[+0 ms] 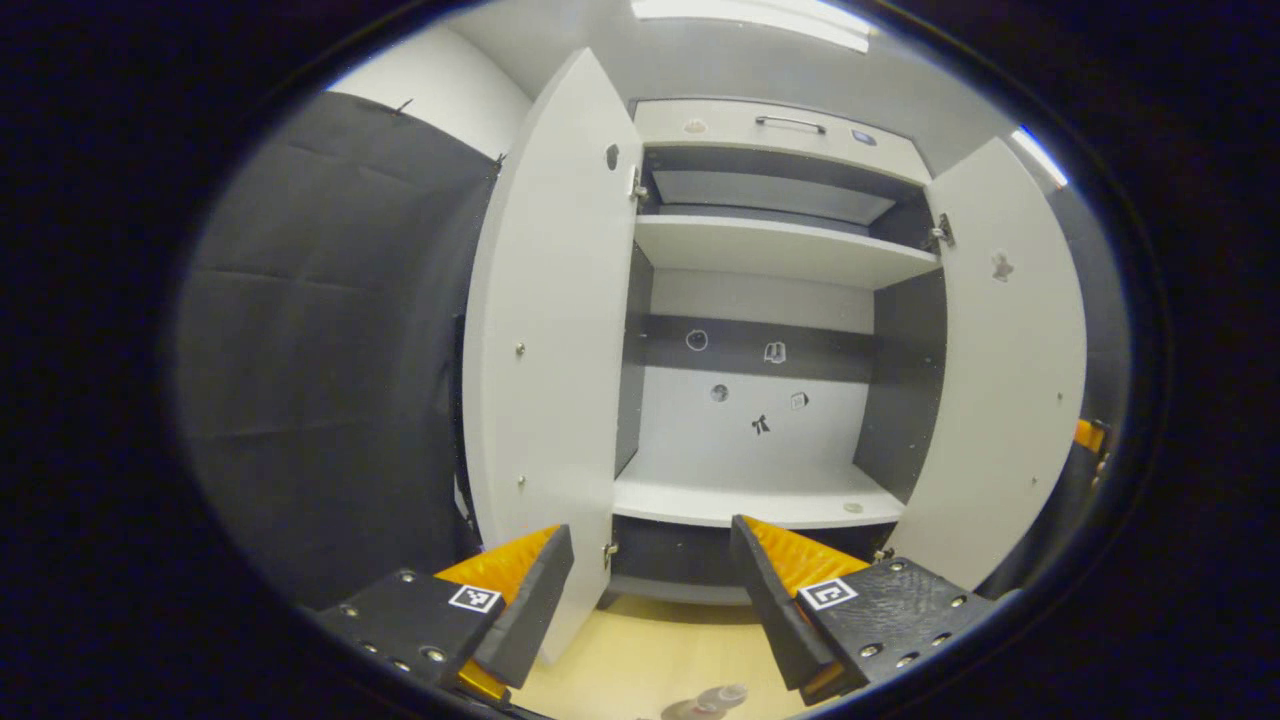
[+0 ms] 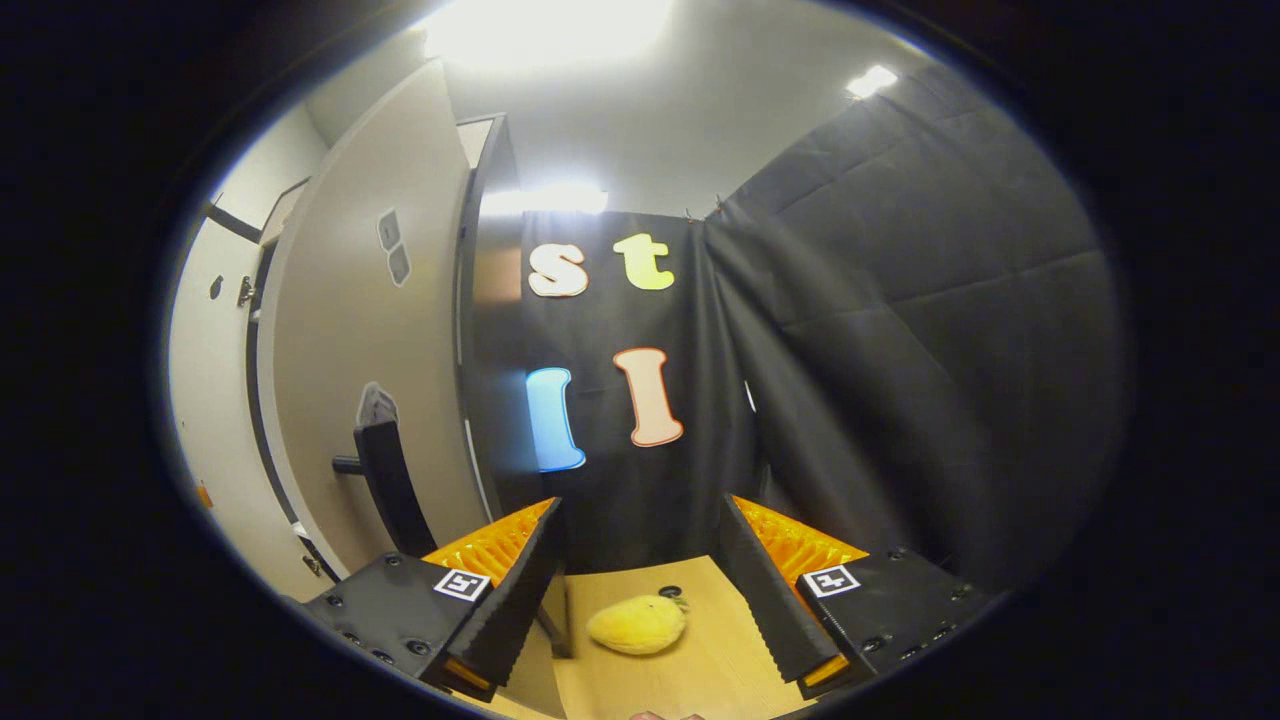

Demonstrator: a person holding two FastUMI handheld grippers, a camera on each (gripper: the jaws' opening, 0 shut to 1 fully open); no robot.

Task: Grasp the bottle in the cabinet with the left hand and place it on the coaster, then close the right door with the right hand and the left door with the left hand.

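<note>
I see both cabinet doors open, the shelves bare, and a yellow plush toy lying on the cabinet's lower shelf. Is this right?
Not quite. The yellow plush toy lies on the wooden table, in front of the right hand-held gripper, as the right gripper view shows. Both cabinet doors are open and the lower shelf is bare, as the left gripper view shows.

Yellow plush toy (image 2: 637, 624): lower centre, on wooden table (image 2: 700, 680) | black cloth wall (image 2: 900, 350): right | ceiling light (image 2: 545, 25): top
</note>
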